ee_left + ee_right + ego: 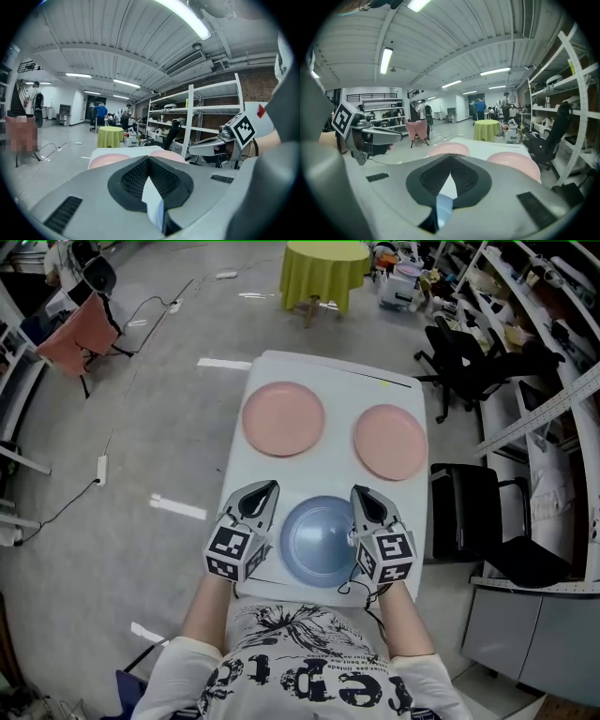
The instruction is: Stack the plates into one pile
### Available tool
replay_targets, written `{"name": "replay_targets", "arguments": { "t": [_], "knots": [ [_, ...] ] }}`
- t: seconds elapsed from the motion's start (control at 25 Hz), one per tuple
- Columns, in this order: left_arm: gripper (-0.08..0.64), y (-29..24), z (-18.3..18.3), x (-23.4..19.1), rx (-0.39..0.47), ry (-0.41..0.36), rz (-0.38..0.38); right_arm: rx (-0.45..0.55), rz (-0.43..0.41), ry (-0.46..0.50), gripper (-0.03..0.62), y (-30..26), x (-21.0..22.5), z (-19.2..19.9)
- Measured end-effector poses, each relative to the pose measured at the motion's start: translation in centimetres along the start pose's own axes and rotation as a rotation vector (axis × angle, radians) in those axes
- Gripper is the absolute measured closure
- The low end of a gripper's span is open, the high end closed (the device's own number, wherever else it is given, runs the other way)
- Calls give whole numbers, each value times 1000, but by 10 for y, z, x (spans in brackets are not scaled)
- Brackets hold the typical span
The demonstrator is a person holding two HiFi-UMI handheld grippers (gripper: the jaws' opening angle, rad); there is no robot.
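Three plates lie apart on a white table (330, 388). A blue plate (319, 541) sits at the near edge, between my two grippers. One pink plate (283, 418) lies far left and another pink plate (390, 442) far right; both show as pink rims in the left gripper view (108, 159) and the right gripper view (516, 161). My left gripper (265, 490) hovers just left of the blue plate, jaws shut and empty. My right gripper (362, 496) hovers at the plate's right rim, also shut and empty. A sliver of blue shows under the closed jaws (443, 206).
Black office chairs (469, 362) stand right of the table, with a dark cabinet (464, 512) close to its right edge. A round table with a yellow-green cloth (324, 270) stands beyond. Shelving (206, 117) lines the right wall. Cables and a pink chair (75, 334) are at far left.
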State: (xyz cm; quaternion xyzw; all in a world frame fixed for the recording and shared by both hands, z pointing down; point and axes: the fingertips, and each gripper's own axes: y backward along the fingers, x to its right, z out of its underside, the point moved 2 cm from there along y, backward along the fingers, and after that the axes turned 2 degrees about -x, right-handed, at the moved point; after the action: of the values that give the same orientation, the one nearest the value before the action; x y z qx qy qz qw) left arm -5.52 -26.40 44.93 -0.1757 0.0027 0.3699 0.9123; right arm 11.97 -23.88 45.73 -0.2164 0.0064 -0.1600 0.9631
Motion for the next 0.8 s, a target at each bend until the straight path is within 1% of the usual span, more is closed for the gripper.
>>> {"name": "replay_targets", "arguments": {
  "t": [0.16, 0.32, 0.44, 0.48, 0.56, 0.6, 0.64, 0.68, 0.76, 0.8],
  "knots": [
    [558, -19, 2, -47, -17, 19, -58, -48, -6, 6, 586, -49, 8, -9],
    [558, -40, 3, -88, -14, 51, -90, -98, -16, 21, 584, -99, 20, -18],
    [547, -56, 11, -112, -66, 64, -119, -128, -15, 25, 584, -133, 30, -22],
    [522, -62, 14, -120, -84, 78, -122, -141, -15, 25, 584, -145, 32, -22],
    [513, -73, 21, -135, -111, 111, -129, -168, -14, 18, 584, -167, 38, -18],
    [503, -78, 25, -143, -125, 124, -130, -184, -14, 12, 579, -178, 40, -15],
    [473, -84, 28, -150, -142, 135, -131, -204, -15, 6, 546, -189, 43, -10],
    [459, -90, 32, -157, -159, 149, -131, -224, -16, -1, 515, -199, 46, -5],
    [442, -100, 41, -172, -189, 194, -137, -260, -17, -19, 487, -218, 52, 6],
    [433, -106, 45, -180, -203, 222, -141, -274, -16, -35, 485, -226, 55, 11]
  ]
}}
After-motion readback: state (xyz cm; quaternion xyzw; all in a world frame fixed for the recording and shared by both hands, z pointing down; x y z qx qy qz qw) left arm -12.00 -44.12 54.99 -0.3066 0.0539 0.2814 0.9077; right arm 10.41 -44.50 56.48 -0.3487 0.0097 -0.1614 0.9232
